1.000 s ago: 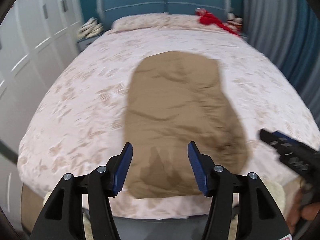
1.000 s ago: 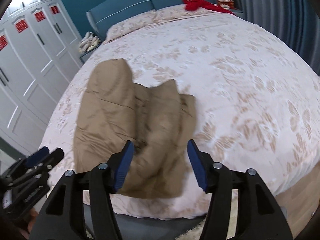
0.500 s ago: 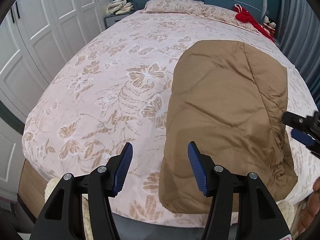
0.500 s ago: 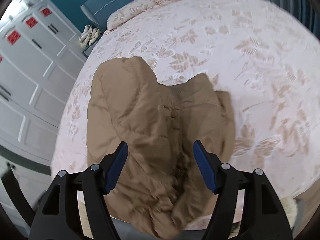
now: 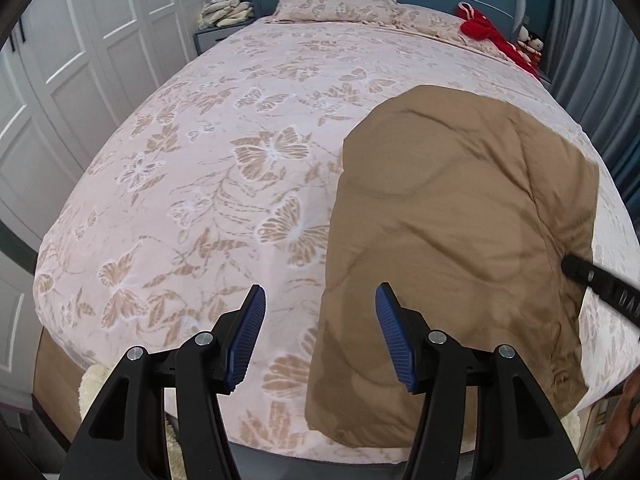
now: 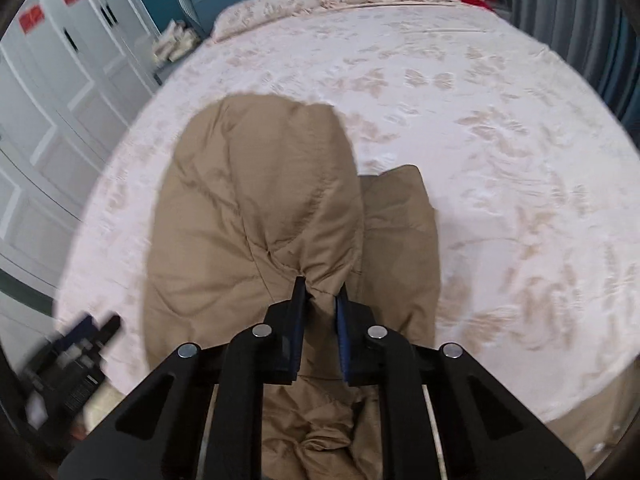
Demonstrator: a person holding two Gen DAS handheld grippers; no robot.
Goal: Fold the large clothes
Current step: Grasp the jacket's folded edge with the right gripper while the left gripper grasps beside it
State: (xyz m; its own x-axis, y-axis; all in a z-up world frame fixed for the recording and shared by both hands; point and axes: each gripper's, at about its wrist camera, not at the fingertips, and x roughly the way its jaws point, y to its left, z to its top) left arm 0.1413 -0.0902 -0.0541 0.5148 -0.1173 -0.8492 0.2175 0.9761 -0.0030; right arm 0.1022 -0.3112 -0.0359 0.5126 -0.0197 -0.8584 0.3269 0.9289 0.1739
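A tan padded jacket (image 5: 460, 240) lies partly folded near the foot of the bed; it also shows in the right wrist view (image 6: 256, 208). My left gripper (image 5: 320, 332) is open and empty, above the bed just left of the jacket's left edge. My right gripper (image 6: 322, 296) is shut on a bunched fold of the jacket near its front edge. The right gripper's tip shows at the right of the left wrist view (image 5: 580, 270), on the jacket. The left gripper shows blurred at lower left of the right wrist view (image 6: 80, 336).
The bed (image 5: 240, 152) has a pink butterfly-print cover. Pillows (image 5: 336, 8) and a red garment (image 5: 492, 38) lie at the head. White wardrobe doors (image 5: 80, 60) stand on the left, a nightstand with folded cloth (image 5: 226, 10) beyond, grey curtains (image 5: 592, 32) on the right.
My right gripper has come down and closed on the jacket's fold; it was open above it before. My left gripper has moved slightly closer to the bed, staying open.
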